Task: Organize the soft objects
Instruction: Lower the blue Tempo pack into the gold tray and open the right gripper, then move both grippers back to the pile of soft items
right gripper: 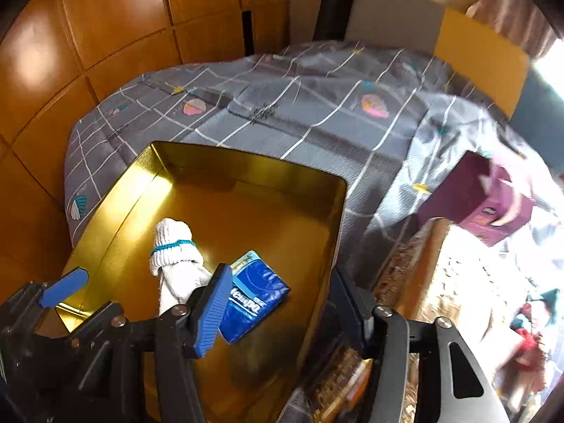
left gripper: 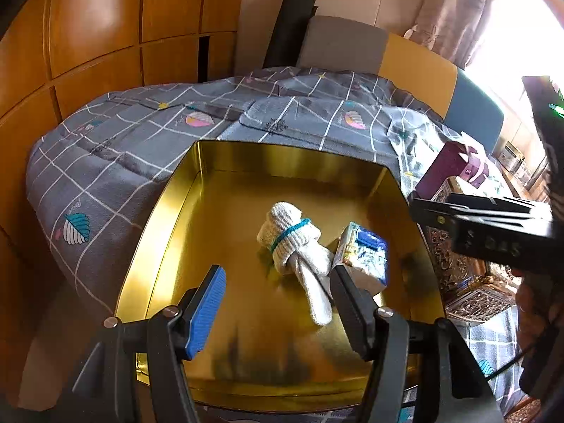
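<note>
The gold tin (left gripper: 169, 211) sits on the bed's grey checked quilt (left gripper: 116, 148). Inside it, the white bundled glove (left gripper: 292, 239) lies near centre, with the blue tissue pack (right gripper: 253, 299) just beside it at 3 o'clock. The left claw (left gripper: 278, 313) hangs spread above the tin, pinching nothing. The right claw (right gripper: 282, 310) is likewise spread and empty.
</note>
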